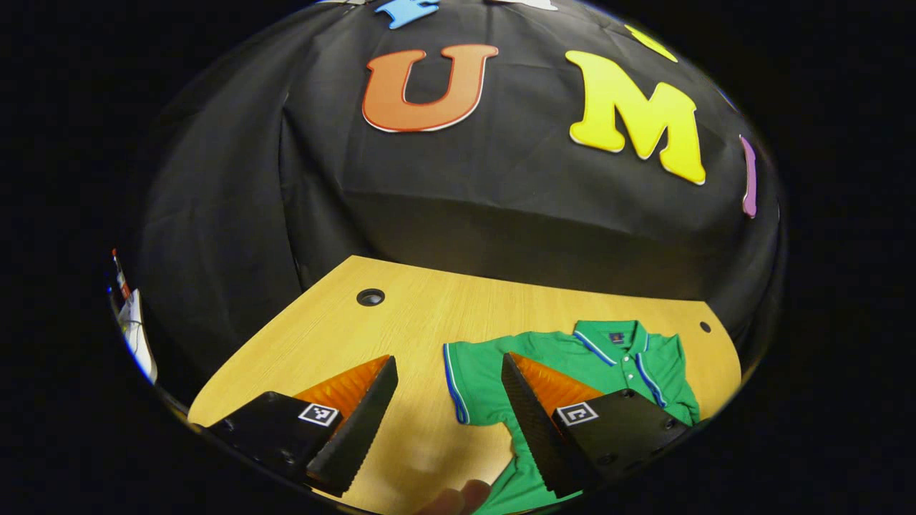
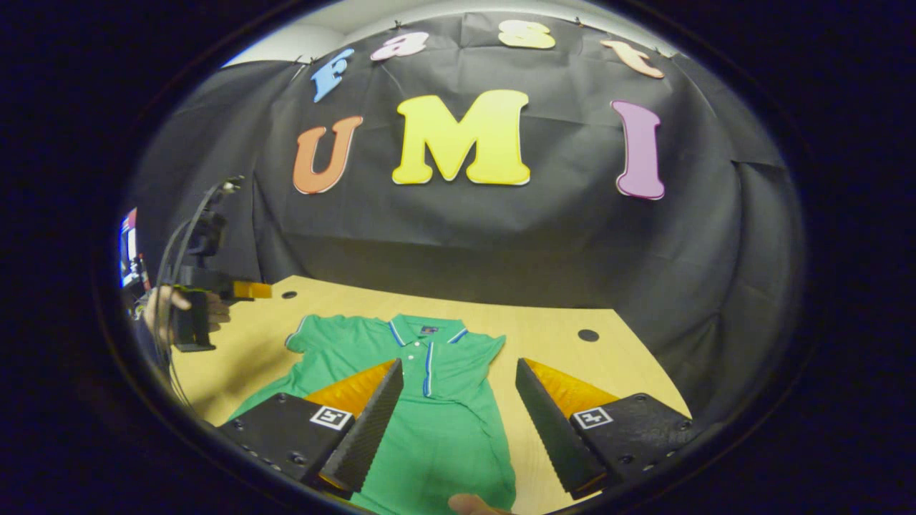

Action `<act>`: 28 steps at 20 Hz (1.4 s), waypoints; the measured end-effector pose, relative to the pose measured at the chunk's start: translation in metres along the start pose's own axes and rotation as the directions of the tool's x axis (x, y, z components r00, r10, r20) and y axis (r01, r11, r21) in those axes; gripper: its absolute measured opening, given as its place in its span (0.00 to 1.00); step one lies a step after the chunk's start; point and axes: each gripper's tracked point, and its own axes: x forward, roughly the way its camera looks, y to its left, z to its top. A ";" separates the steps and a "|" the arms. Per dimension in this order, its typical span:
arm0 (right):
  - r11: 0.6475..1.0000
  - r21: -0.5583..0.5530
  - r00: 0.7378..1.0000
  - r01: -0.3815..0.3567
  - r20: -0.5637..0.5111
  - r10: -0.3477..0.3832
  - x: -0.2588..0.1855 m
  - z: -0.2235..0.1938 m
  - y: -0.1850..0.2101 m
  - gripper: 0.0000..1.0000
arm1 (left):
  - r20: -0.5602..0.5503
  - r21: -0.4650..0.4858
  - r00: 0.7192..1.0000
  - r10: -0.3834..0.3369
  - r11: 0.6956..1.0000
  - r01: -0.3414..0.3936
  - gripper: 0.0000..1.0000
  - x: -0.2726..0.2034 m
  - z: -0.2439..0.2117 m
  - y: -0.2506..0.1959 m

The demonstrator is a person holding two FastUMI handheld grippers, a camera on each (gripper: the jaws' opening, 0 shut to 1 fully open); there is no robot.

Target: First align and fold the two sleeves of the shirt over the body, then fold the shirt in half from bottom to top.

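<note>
- Wooden table (image 2: 630, 372), green polo shirt (image 2: 436, 415) flat on it, collar far, hem near; long axis runs near-to-far.
- Left sleeve (image 1: 465, 379) spread out, just right of left gripper (image 1: 447, 400), fingers apart, empty.
- Right gripper (image 2: 458, 422) above shirt body, fingers apart, empty.

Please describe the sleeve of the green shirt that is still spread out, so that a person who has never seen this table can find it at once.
Start from the wooden table in front of the black cloth wall, where a green polo shirt lies flat with its collar toward the wall. In the right gripper view, the spread sleeve reaches out to the left of the collar. Its cuff carries a white and blue edge stripe.
</note>
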 end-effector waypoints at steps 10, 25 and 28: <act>0.999 -0.035 0.998 0.005 0.059 -0.002 -0.058 -0.026 -0.017 0.95 | -0.359 0.000 0.933 0.012 1.000 -0.013 0.74 0.087 -0.088 -0.010; 0.995 0.022 0.989 0.102 0.107 -0.104 -0.074 -0.022 -0.060 0.96 | -0.407 0.001 0.913 -0.015 1.000 0.017 0.04 0.084 -0.081 -0.027; 0.994 0.021 0.989 0.104 0.105 -0.106 -0.076 -0.027 -0.058 0.95 | -0.357 0.023 0.934 -0.013 0.999 0.023 0.04 0.074 -0.059 -0.041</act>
